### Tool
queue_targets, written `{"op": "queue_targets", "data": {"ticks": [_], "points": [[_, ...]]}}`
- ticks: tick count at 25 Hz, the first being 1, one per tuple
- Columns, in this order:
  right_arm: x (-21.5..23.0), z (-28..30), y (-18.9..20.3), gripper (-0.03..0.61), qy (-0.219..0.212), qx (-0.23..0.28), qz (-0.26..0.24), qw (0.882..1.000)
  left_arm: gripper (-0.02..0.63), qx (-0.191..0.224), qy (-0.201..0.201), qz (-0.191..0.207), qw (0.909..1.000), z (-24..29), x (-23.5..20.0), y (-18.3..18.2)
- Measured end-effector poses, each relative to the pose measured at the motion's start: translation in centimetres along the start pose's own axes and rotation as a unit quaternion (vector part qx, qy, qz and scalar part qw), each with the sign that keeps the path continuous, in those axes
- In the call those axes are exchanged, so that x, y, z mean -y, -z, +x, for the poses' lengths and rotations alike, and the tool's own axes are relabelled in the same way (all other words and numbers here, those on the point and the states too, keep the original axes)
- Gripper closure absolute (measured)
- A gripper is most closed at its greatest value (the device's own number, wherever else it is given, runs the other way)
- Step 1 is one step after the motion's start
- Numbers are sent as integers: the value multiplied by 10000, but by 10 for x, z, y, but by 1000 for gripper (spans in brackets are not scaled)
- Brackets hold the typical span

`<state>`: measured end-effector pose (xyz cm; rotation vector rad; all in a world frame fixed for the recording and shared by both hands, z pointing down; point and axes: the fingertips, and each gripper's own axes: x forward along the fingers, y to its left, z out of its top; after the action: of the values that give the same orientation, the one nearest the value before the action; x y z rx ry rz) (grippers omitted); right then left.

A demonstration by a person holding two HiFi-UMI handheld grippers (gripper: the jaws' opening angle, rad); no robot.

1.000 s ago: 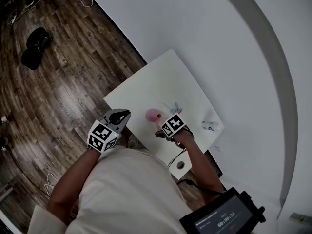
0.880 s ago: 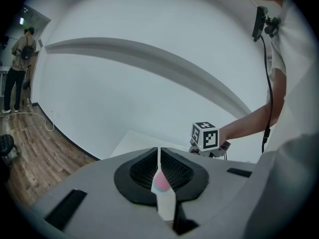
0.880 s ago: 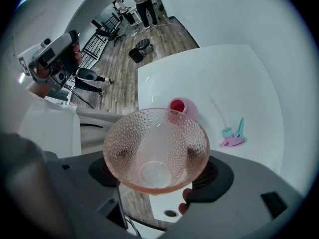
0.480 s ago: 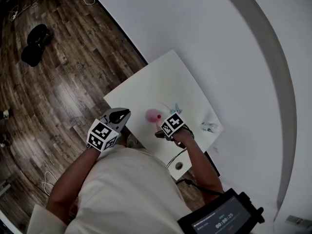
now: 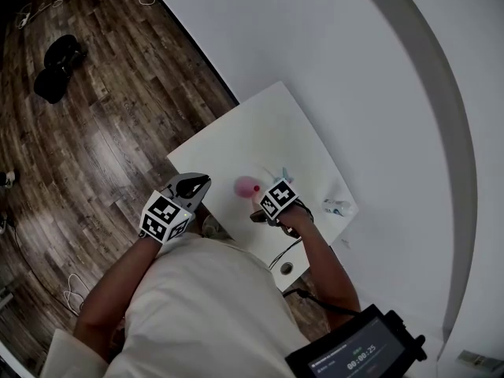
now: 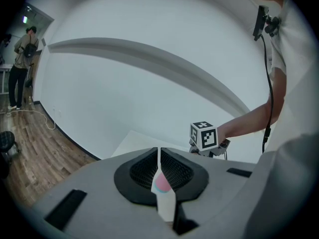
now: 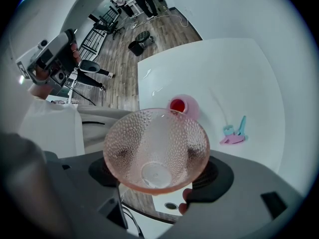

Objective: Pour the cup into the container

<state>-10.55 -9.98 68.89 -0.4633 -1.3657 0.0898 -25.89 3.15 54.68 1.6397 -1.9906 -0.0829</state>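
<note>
Over the table's near edge, right gripper grips the dimpled cup mouth-up beside the pink container. Left gripper, jaws pressed together on nothing, waits clear by the corner.

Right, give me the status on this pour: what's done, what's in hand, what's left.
Done, apparently: the pink container holds something red, and the glass cup looks empty. In hand: the right gripper clamps the glass cup close beside the pink container, while the left gripper is shut on nothing. Left: probably just setting the glass cup down on the table.
</note>
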Motion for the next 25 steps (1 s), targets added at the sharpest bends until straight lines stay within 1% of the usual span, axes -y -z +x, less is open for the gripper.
{"op": "queue_targets", "data": {"ticks": [12,25], "points": [[1,1,1,202,-78,-286,31,9996,601,44,-14,-37,10000,-2,-4,1],[1,1,0,202,-112,-471,110,9988,601,82,6,-61,9999,-3,-7,0]]}}
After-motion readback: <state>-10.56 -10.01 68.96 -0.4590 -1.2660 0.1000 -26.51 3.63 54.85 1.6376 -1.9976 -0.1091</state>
